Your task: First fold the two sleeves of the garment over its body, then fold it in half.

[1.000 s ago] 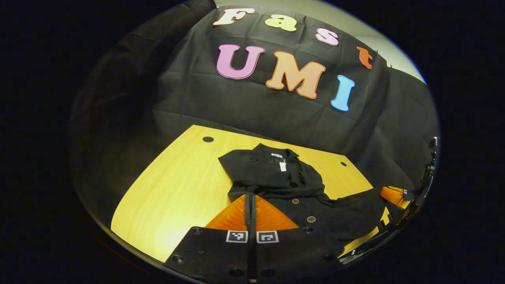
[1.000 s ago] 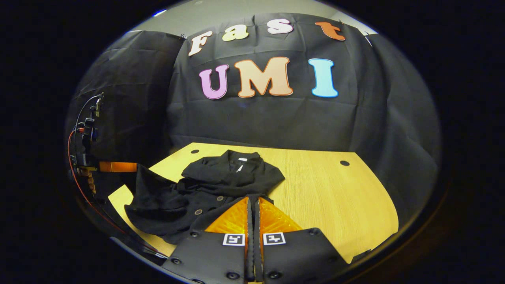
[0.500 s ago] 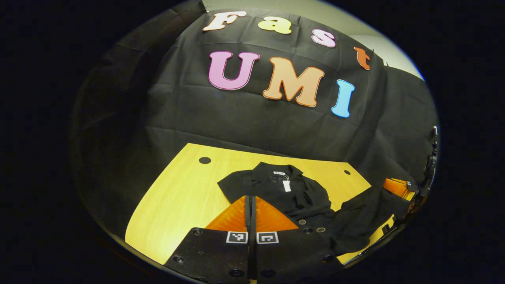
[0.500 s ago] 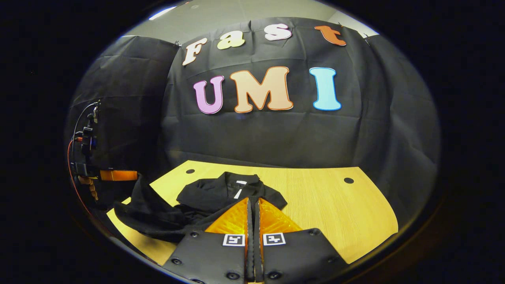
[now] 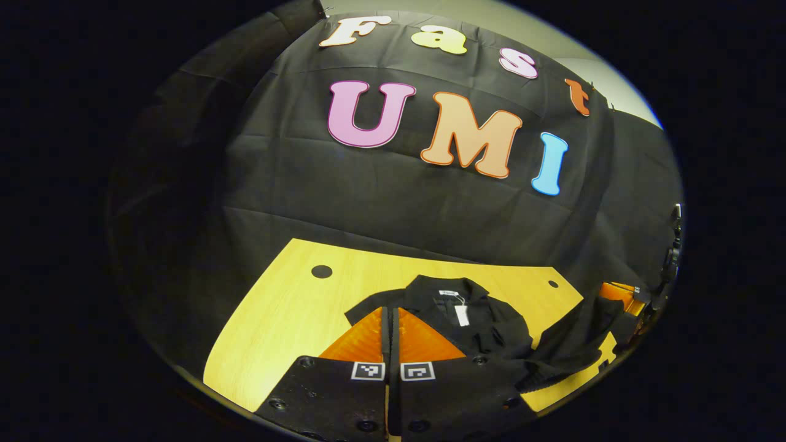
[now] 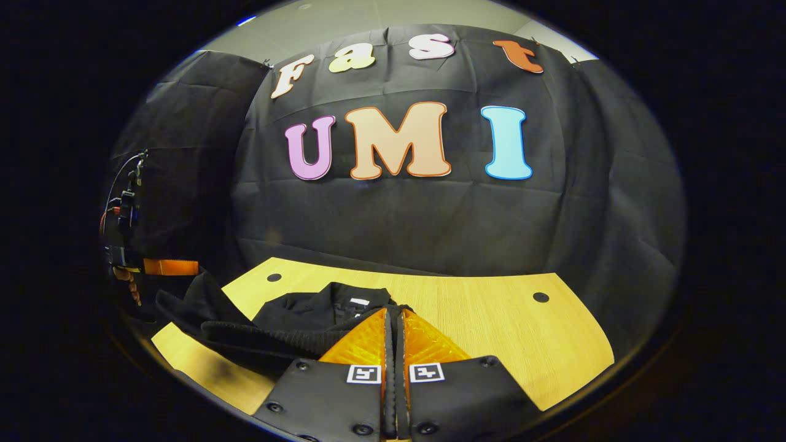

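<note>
A black garment [image 5: 485, 319] with a collar and a white tag lies on the wooden table [image 5: 276, 319], collar at the far side. My left gripper [image 5: 389, 309] is shut on its near hem. The fabric rises at the right toward my right gripper [image 5: 617, 293]. In the right gripper view, my right gripper [image 6: 393, 309] is shut on the ribbed hem [image 6: 264, 334], which hangs in the air over the garment [image 6: 307, 313]. The hem sags leftward and climbs to my left gripper [image 6: 175, 267], held by a hand [image 6: 130, 283]. The sleeves lie folded across the body.
The table [image 6: 522, 331] has bare wood to the right of the garment and small round holes [image 6: 540, 297] near its far corners. Black cloth walls stand close behind the table. Bare wood [image 5: 264, 331] also lies to the left of the garment.
Both grippers have risen and moved toward the collar with the hem. The lower half of the garment has come off the table and now hangs over the upper half.
</note>
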The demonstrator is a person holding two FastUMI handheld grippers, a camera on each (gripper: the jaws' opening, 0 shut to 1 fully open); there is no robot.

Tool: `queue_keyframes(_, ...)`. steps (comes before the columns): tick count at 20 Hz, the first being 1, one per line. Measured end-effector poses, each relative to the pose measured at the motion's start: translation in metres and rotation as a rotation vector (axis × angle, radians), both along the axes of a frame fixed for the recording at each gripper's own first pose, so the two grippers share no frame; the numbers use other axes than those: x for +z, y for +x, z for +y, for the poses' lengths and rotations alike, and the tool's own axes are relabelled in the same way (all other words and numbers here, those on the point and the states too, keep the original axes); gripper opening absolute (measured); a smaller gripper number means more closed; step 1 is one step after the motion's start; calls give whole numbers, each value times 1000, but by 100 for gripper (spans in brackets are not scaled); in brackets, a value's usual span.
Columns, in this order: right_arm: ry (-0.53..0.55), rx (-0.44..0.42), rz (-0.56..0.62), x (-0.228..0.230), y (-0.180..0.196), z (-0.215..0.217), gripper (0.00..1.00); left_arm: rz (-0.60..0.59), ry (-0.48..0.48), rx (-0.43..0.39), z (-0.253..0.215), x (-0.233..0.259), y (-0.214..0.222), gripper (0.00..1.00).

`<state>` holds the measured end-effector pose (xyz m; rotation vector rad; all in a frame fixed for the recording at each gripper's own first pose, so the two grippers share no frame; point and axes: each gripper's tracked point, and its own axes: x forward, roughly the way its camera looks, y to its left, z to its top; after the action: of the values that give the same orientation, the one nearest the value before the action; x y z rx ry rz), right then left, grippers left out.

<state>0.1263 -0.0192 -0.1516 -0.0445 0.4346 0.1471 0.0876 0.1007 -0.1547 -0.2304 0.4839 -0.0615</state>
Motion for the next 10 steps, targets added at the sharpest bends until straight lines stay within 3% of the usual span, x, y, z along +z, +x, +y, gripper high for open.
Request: queue_keyframes(10, -59, -94, 64, -38, 71, -1, 2, 64, 11, -43, 11, -54, 73, 0)
